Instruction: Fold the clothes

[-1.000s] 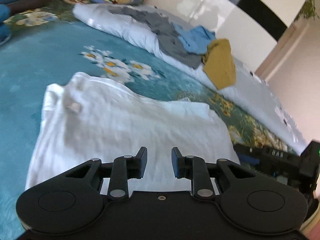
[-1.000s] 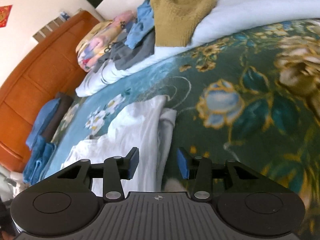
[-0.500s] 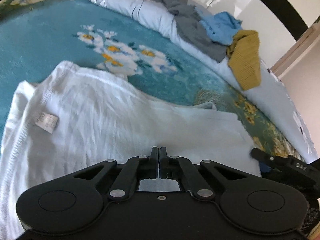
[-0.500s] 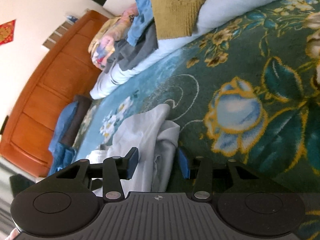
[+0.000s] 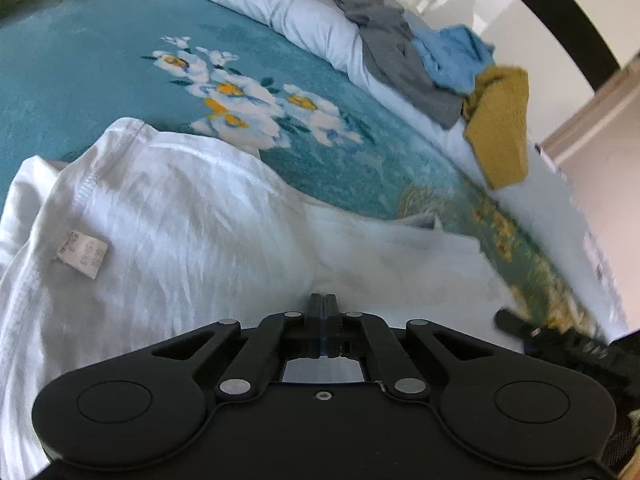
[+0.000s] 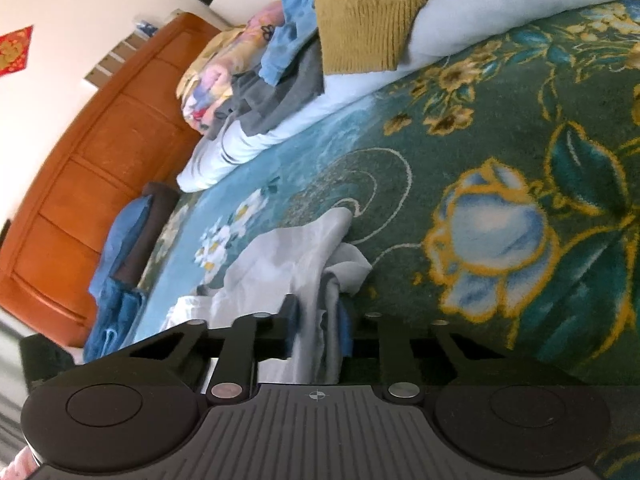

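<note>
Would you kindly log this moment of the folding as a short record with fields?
surface: floral blanket
garment: white shirt, lying partly folded on the blanket
left gripper: jaws shut at the shirt's near edge
right gripper: jaws closing, shirt fabric between them
label: care tag showing on the shirt
waiting pile: grey garment, blue garment, mustard sweater on a white duvet

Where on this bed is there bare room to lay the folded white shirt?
Bare blanket lies right of the white shirt, over the blue rose, and beyond it around the daisies. Crowded: the clothes pile on the duvet, and the folded stack by the headboard.
</note>
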Tool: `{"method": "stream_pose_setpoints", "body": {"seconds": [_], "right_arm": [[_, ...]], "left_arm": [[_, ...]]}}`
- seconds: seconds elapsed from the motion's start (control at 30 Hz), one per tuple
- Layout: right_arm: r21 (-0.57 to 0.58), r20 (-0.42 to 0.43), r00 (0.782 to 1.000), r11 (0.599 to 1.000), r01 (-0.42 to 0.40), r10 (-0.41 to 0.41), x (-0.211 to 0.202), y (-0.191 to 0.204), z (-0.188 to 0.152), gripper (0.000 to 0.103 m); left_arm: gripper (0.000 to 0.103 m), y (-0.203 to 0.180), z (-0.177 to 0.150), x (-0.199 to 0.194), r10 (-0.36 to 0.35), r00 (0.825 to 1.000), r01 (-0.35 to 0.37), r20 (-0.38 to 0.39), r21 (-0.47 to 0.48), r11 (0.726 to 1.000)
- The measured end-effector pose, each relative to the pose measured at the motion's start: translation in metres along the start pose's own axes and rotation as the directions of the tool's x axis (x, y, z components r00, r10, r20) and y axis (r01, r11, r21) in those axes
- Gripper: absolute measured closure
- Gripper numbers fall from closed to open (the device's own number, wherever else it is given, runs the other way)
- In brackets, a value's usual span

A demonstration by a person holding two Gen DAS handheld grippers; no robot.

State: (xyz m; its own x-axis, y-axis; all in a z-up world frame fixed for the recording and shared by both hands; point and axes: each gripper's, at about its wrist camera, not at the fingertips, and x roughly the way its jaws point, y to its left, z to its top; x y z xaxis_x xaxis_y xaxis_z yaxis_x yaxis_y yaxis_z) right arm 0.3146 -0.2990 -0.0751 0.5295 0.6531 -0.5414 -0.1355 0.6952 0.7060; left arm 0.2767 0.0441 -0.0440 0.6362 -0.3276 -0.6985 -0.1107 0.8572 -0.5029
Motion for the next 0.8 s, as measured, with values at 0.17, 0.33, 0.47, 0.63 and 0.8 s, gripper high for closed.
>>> {"method": "stream_pose_setpoints", "body": {"seconds": [0.17, 0.33, 0.47, 0.63, 0.8], "right_arm": [[-0.017, -0.013, 0.999, 0.999, 0.04, -0.04, -0.001, 0.009, 0.003, 0.092], [-0.037, -0.021, 0.997, 0.996, 0.078, -0.079, -0.002, 0.023, 0.007, 0.092], [-0.06, -0.053, 0.99, 0.99, 0.125, -0.128, 0.003, 0.029, 0.012, 0.092], [-0.033, -0.096, 0.985, 0.99, 0.139, -0.141, 0.006, 0.024, 0.017, 0.088], [-0.054, -0.104, 0.982, 0.987, 0.152, -0.157, -0.002, 0.023, 0.024, 0.082]], "left_arm": [[0.102, -0.005, 0.0, 0.007, 0.024, 1.0, -0.024, 0.007, 0.018, 1.0], [0.102, -0.008, -0.009, -0.007, -0.007, 1.0, 0.007, 0.011, 0.013, 1.0], [0.102, -0.022, -0.046, -0.037, -0.103, 0.995, 0.102, 0.003, 0.071, 0.992], [0.102, -0.045, -0.088, -0.063, -0.174, 0.983, 0.179, -0.052, 0.109, 0.978], [0.102, -0.061, -0.12, -0.059, -0.229, 0.953, 0.234, -0.197, 0.002, 0.972]]}}
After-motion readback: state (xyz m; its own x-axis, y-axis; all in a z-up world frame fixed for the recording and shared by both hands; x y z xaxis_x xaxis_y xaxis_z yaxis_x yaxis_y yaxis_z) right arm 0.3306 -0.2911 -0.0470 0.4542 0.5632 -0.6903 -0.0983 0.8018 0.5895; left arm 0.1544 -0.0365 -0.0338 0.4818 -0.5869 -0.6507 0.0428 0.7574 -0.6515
